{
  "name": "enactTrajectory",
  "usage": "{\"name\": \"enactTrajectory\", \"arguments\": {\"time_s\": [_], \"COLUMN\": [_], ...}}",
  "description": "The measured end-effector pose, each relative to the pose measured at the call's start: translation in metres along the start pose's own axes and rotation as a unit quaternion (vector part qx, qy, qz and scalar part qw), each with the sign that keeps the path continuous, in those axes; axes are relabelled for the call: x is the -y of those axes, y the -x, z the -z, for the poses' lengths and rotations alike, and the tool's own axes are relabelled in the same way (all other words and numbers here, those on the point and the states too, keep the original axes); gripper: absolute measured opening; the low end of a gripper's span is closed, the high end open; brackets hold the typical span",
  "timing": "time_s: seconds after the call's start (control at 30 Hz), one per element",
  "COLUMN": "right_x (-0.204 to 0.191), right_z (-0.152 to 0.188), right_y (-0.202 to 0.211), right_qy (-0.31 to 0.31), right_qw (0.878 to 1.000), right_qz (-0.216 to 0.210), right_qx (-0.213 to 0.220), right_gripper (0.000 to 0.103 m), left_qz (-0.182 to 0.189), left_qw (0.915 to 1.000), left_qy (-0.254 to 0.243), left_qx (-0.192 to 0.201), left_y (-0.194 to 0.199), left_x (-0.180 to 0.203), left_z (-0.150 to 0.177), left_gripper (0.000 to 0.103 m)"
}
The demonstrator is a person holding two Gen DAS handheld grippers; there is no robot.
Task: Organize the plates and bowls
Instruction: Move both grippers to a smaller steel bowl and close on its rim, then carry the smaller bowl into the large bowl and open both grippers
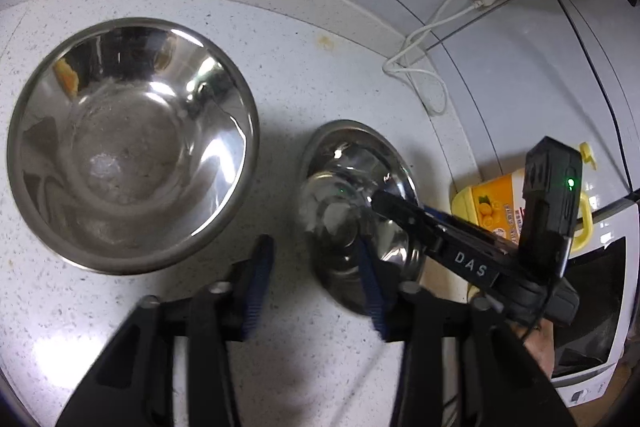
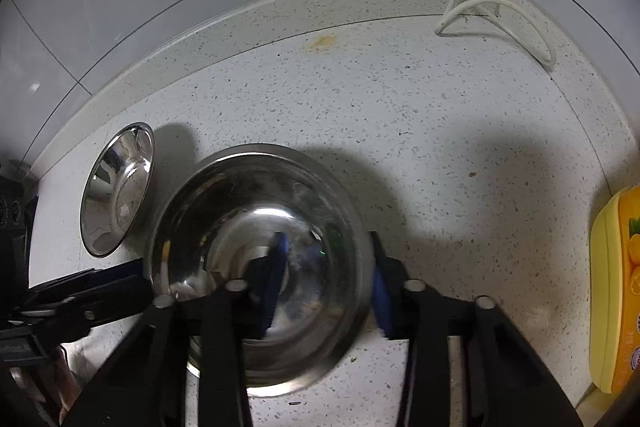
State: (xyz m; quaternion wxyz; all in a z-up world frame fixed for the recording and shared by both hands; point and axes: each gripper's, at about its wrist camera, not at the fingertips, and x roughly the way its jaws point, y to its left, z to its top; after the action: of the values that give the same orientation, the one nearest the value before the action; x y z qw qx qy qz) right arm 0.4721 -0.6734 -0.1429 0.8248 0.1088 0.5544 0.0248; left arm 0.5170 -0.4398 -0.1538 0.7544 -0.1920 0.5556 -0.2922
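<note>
Standing on the counter (image 2: 400,131): two steel bowls (image 1: 132,143) (image 1: 360,211).

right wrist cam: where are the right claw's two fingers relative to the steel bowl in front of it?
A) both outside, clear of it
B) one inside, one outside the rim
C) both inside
B: the right claw straddles the rim of the steel bowl, with one blue-padded finger inside and the other outside.
</note>
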Motion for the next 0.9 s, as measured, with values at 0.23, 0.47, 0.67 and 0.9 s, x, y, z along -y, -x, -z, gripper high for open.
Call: {"name": "enactTrajectory", "arguments": {"time_s": [0.23,0.47,0.67,0.9], "right_x": [-0.001,-0.008,-0.025,-0.056], "right_z": [0.008,0.025,0.054,0.094], "right_y": [0.000,0.013,0.039,0.077], "right_qy": [0.001,0.004,0.008,0.011], "right_qw": [1.000,1.000,1.000,1.000], "right_qz": [-0.004,-0.010,0.000,0.008], "right_qx": [-0.003,0.000,0.003,0.011], "right_gripper": [0.011,0.011,0.011,0.011], "left_qz": [0.011,0.024,0.036,0.036], "left_qw": [0.9998,0.9996,0.9989,0.9981], "left_qy": [0.014,0.006,-0.008,-0.033], "left_qx": [0.000,-0.012,-0.030,-0.038], "left_y": [0.000,0.020,0.052,0.094], "left_x": [-0.010,-0.009,-0.009,-0.008], "left_z": [0.005,0.022,0.054,0.097], "left_gripper": [0.012,0.012,0.012,0.012]}}
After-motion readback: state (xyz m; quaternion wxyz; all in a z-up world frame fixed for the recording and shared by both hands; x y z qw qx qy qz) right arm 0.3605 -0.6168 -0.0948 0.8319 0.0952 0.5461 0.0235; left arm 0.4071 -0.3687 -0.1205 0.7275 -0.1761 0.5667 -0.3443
